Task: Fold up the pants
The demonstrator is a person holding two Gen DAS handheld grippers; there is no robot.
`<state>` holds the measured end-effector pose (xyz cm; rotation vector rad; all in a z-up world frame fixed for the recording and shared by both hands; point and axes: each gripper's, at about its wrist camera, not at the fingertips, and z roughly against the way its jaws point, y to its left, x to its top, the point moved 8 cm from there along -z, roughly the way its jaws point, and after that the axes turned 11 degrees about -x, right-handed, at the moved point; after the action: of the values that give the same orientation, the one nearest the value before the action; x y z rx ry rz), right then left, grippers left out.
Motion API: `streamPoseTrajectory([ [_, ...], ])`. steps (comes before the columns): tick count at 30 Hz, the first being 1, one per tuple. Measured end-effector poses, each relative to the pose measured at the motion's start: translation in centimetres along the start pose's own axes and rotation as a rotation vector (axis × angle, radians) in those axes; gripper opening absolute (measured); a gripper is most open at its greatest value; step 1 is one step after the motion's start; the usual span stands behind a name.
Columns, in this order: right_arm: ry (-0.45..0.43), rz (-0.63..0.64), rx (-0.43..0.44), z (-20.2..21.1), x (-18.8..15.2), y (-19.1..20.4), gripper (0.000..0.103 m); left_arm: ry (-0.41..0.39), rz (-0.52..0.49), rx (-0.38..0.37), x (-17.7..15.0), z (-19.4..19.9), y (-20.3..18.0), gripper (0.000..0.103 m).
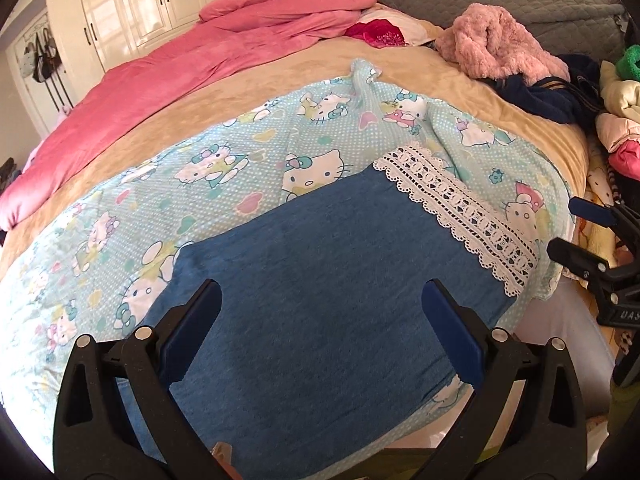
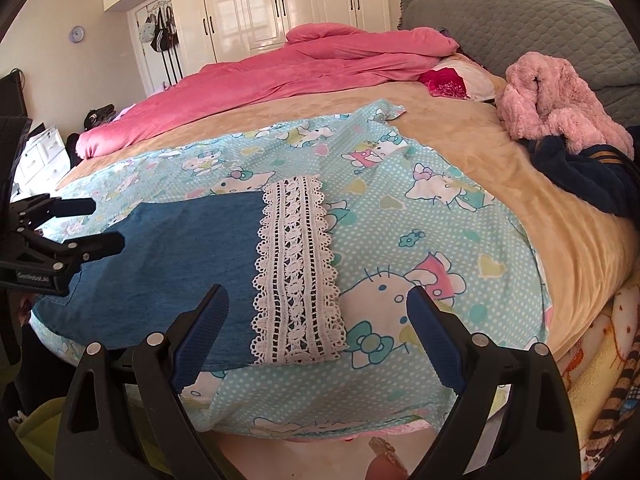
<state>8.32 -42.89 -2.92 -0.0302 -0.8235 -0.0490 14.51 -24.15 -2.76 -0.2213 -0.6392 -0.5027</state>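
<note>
The blue denim pants (image 1: pixel 320 288) (image 2: pixel 180 256) lie flat in a folded rectangle on a light-blue cartoon-cat sheet (image 1: pixel 224 160) (image 2: pixel 420 240) near the bed's front edge. A white lace hem (image 1: pixel 456 212) (image 2: pixel 296 268) runs along their right end. My left gripper (image 1: pixel 320 312) hovers open over the denim, nothing between its fingers; it also shows at the left of the right wrist view (image 2: pixel 104 226). My right gripper (image 2: pixel 316 320) stands open above the lace hem and sheet, and its fingers appear at the right edge of the left wrist view (image 1: pixel 564 224).
A pink duvet (image 2: pixel 280 76) is bunched along the far side of the tan bedspread (image 2: pixel 540 208). A fluffy pink garment (image 2: pixel 556 104) and dark navy clothes (image 2: pixel 592 176) lie at the right. A grey headboard (image 2: pixel 520 20) and white wardrobes (image 2: pixel 280 4) stand behind.
</note>
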Motion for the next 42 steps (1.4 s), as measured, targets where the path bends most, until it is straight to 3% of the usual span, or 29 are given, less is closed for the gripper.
streamPoseTrajectory([
  [9, 0.023, -0.009, 0.024, -1.1, -0.6, 0.6, 0.090, 0.011, -0.027, -0.026, 1.5, -2.7, 0.2, 0.094],
  [20, 0.098, -0.058, 0.053, -3.9, -1.7, 1.4, 0.090, 0.043, -0.077, -0.096, 6.1, -9.0, 0.5, 0.094],
  [25, 0.176, -0.072, 0.052, -6.0, -3.3, 2.4, 0.089, 0.079, -0.030, -0.146, 7.3, -12.8, 1.0, 0.094],
  [27, 0.174, -0.058, 0.040, -6.1, -3.5, 2.6, 0.079, 0.105, -0.022, -0.161, 7.2, -14.3, 0.6, 0.094],
  [28, 0.161, -0.046, 0.052, -5.9, -3.3, 2.8, 0.068, 0.115, -0.019, -0.184, 7.1, -15.0, 0.2, 0.092],
  [31, 0.138, -0.059, 0.084, -5.6, -2.8, 2.8, 0.064, 0.142, -0.019, -0.225, 6.4, -16.3, -0.4, 0.079],
  [34, 0.139, -0.063, 0.093, -6.1, -2.6, 3.0, 0.064, 0.123, 0.014, -0.279, 6.1, -16.1, -0.8, 0.058],
  [35, 0.141, -0.062, 0.096, -6.2, -2.6, 3.2, 0.062, 0.119, 0.008, -0.278, 6.1, -16.0, -1.0, 0.044],
  [36, 0.137, -0.056, 0.107, -6.3, -2.6, 3.6, 0.057, 0.118, -0.012, -0.266, 6.2, -15.9, -1.4, 0.027],
  [38, 0.131, -0.047, 0.132, -6.1, -2.3, 4.1, 0.038, 0.129, -0.041, -0.254, 6.1, -15.8, -2.0, 0.012],
  [42, 0.110, -0.018, 0.159, -5.2, -1.5, 5.1, 0.028, 0.107, -0.043, -0.240, 6.4, -15.1, -2.1, 0.004],
])
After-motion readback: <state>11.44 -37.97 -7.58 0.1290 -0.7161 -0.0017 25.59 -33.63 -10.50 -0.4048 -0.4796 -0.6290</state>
